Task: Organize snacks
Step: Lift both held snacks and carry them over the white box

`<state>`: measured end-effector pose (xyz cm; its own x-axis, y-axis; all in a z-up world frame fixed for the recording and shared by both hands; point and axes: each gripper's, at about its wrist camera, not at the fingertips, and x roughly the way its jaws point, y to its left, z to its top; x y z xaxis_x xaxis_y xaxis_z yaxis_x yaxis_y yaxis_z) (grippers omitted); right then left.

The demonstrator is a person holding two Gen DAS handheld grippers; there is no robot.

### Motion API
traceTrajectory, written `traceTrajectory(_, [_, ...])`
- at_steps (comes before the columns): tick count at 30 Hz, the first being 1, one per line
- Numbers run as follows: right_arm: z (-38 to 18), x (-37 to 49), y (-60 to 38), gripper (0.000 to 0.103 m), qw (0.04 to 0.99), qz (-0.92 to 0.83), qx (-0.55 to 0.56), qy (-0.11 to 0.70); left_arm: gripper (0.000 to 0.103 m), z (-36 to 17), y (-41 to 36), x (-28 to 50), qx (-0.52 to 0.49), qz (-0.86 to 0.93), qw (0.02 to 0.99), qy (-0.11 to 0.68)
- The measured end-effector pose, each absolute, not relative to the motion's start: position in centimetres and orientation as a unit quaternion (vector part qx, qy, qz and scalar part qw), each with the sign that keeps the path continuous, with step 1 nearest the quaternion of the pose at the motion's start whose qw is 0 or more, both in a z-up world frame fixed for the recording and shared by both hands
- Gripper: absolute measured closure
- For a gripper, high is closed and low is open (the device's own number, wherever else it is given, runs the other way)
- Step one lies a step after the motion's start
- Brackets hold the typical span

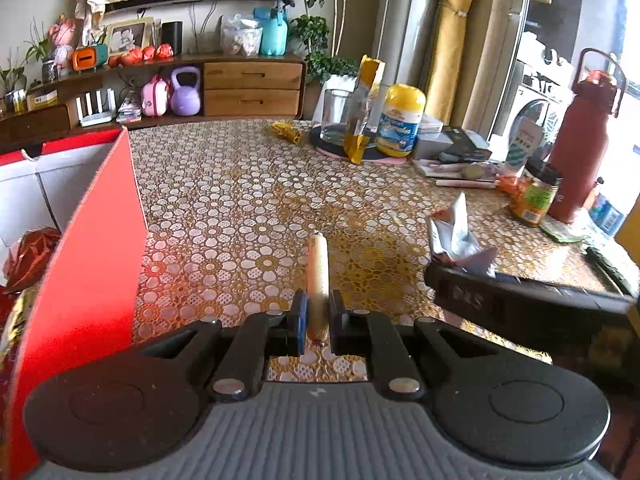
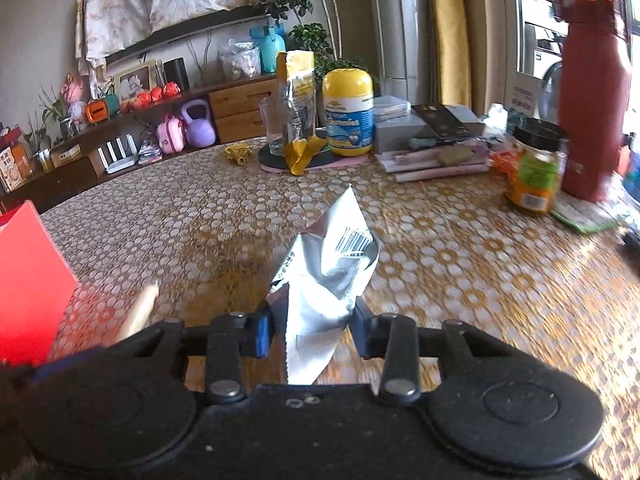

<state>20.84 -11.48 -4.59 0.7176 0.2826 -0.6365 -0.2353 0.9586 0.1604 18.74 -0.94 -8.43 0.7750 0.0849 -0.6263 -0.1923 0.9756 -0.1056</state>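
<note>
Two grippers loaded | left gripper (image 1: 318,320) clamps sausage stick (image 1: 318,268), long axis pointing straight ahead | red box (image 1: 92,240) just left (nearer this arm) | right gripper (image 2: 314,330) grips silver wrapper (image 2: 328,276)

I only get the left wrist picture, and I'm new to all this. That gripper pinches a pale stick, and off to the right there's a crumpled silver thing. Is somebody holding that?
Observer: Yes. The right gripper is shut on the silver packet, which stands up between its fingers.
Operator: Is anything printed on it?
Observer: A barcode faces the right wrist camera near the packet's top.
Operator: Can that camera see my stick too?
Observer: Partly. The sausage stick pokes out at lower left, next to the red box.
Operator: The jar by the red bottle is tiny for me. What colour is its lid?
Observer: Black, on the jar with a green and orange label.
</note>
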Motion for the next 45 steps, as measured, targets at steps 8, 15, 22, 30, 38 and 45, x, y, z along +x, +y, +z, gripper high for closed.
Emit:
traceTrajectory(8, [-2.2, 14.8, -13.5, 0.067, 0.936, 0.124, 0.045, 0.326, 0.093, -6.4, -1.3, 15.5, -0.078, 0.062, 0.945, 0.312])
traceTrajectory(15, [0.2, 10.7, -14.0, 0.067, 0.943, 0.124, 0.050, 0.304, 0.093, -4.5, -1.0, 12.4, -0.074, 0.056, 0.952, 0.290])
traceTrajectory(22, [2.1, 7.8, -13.5, 0.067, 0.948, 0.136, 0.050, 0.285, 0.093, -2.8, 0.2, 9.9, -0.075, 0.061, 0.958, 0.269])
traceTrajectory(30, [4.2, 6.2, -11.2, 0.067, 0.949, 0.170, 0.041, 0.263, 0.093, -0.9, 1.9, 7.3, -0.080, 0.076, 0.964, 0.240])
traceTrajectory(38, [5.9, 5.2, -7.3, 0.066, 0.944, 0.225, 0.019, 0.241, 0.093, -0.1, 5.2, 5.0, -0.089, 0.115, 0.964, 0.224])
traceTrajectory(45, [6.6, 4.6, -2.9, 0.066, 0.934, 0.275, -0.006, 0.229, 0.093, 0.4, 9.5, 3.8, -0.103, 0.159, 0.958, 0.216])
